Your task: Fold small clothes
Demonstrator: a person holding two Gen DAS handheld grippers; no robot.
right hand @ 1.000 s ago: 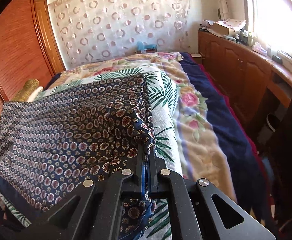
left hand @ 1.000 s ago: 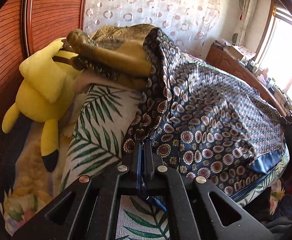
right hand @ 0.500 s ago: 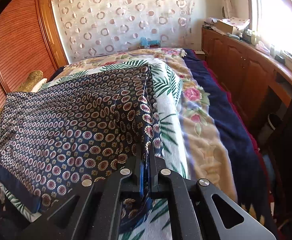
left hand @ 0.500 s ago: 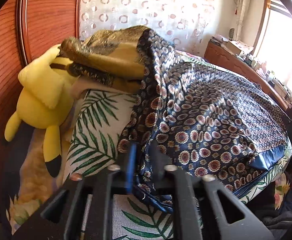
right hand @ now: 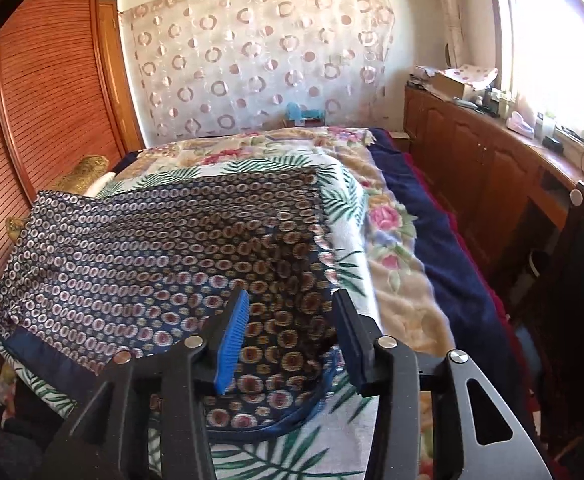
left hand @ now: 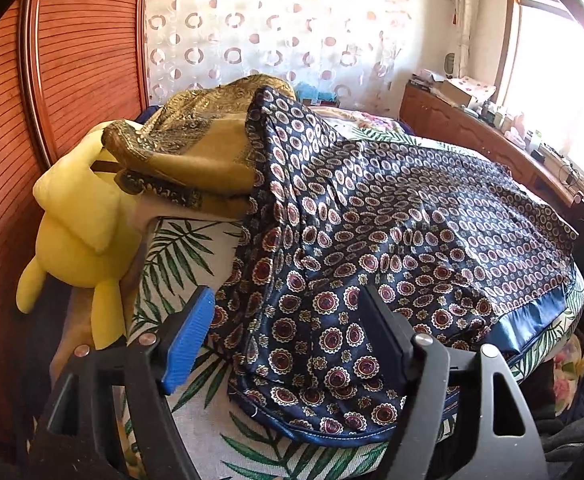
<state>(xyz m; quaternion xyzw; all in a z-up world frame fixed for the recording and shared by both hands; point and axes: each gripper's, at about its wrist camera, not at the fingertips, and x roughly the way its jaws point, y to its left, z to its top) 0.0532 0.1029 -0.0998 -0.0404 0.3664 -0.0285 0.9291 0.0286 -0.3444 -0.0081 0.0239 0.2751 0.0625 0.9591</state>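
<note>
We see both tongs just released: left tongs (left hand: pixel 287 340) and right tongs (right hand: pixel 292 336) gape, patterned cloth (left hand: pixel 392 240) lying loose between each pair's pads.

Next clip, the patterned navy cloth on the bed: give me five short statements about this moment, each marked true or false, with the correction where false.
1. The left gripper is clamped on the navy cloth. False: its jaws have just been opening and stand apart, the cloth lying loose beneath them.
2. The right gripper is open. True.
3. A yellow plush toy sits left of the cloth, against the wooden panel. True.
4. The cloth hangs in the air between the grippers. False: it lies spread on the leaf-print bedcover.
5. A gold fabric lies under the cloth's far corner. True.
</note>
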